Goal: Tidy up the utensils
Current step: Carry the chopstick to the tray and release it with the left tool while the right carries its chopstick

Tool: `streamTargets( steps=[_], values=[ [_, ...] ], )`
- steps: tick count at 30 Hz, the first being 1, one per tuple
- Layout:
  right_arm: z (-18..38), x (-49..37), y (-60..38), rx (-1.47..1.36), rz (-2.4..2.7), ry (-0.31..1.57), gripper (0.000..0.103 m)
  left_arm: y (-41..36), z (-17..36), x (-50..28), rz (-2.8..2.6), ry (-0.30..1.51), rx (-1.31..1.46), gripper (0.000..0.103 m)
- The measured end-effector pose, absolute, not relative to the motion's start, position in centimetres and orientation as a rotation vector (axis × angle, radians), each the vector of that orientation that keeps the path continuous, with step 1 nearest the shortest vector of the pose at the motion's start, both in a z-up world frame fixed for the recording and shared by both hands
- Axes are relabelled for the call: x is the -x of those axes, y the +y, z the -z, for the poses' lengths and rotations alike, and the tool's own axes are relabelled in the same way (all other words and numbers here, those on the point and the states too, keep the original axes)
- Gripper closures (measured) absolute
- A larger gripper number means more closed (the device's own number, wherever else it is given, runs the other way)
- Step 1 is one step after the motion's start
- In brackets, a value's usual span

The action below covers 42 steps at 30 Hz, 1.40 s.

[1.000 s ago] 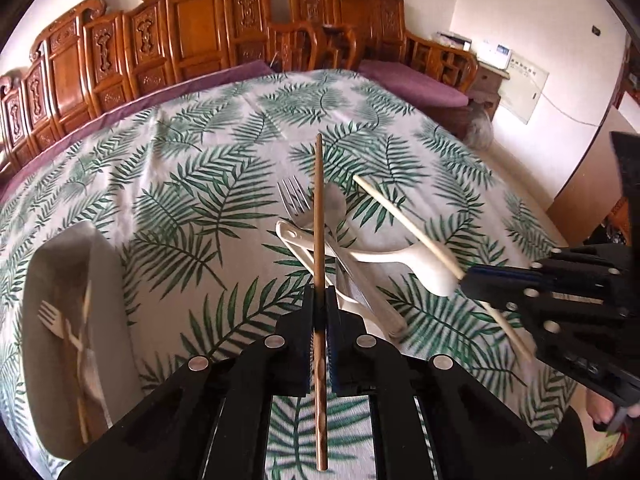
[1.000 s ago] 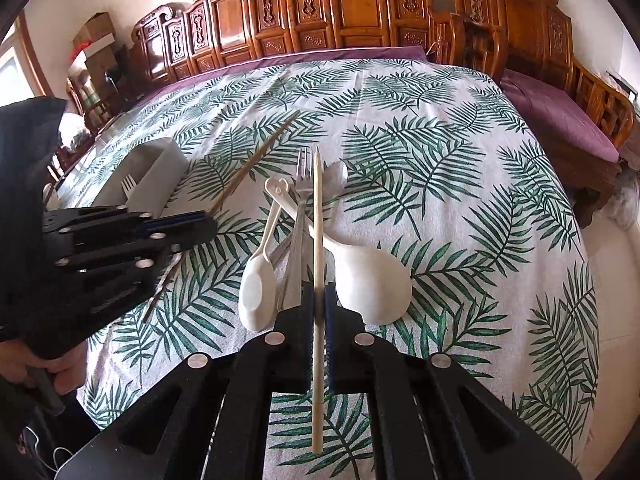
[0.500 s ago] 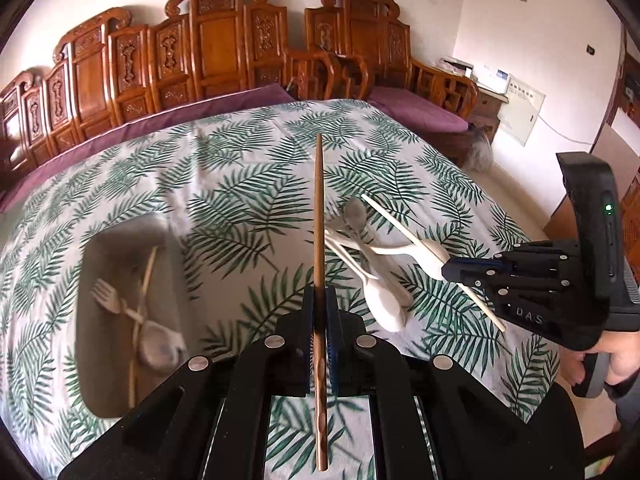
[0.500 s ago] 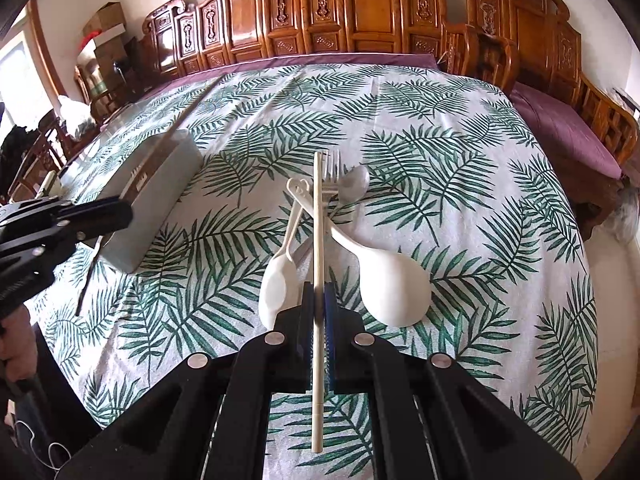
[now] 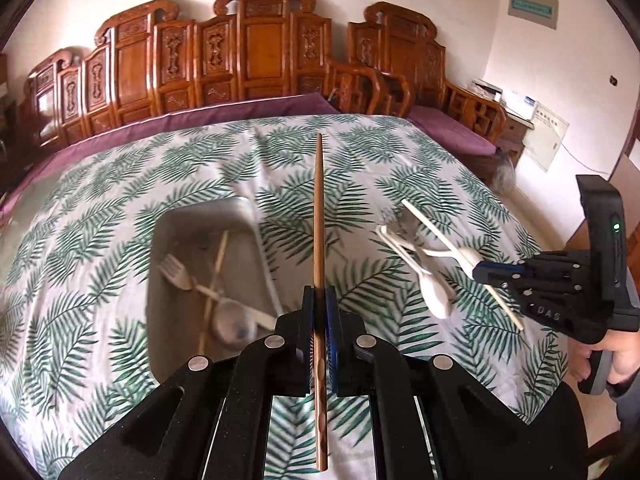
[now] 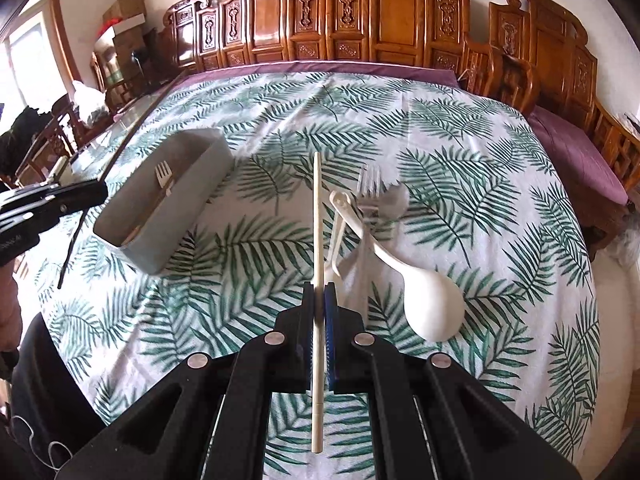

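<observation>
Left jaws clamp a dark brown chopstick (image 5: 319, 216); right jaws clamp a pale chopstick (image 6: 317, 232).

Home: carved wooden chairs (image 5: 256, 52), tablecloth (image 6: 440, 152)

Carved reddish-brown wooden chairs (image 5: 256, 52) line white plaster wall (image 5: 532, 60); purple seat cushions (image 5: 452, 130). Bright daylit window (image 6: 28, 64) at left, stacked cardboard boxes (image 6: 124, 20) nearby.

Both wrist views look down along claws, sharing the tablecloth (image 5: 200, 184) from opposite sides.
</observation>
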State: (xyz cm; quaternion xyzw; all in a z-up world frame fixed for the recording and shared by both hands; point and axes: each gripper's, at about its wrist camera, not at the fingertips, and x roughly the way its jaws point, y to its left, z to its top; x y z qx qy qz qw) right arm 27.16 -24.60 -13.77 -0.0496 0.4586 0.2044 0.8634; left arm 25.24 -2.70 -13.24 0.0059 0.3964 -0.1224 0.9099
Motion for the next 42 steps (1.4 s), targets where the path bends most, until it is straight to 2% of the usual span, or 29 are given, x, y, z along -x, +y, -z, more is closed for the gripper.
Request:
streamTargets(
  steps=[15,42],
  values=[
    [11.5,-27.7,-18.4,0.118,-0.499,0.93,0.097,4.4,14.5,-29.3,0.161,0.853,0.103,0.098],
    [11.6,-30.6,-10.8,0.089,-0.575,0.941,0.097,6.6,17.5,-32.4,0.116,0.89,0.113,0.098]
  ],
)
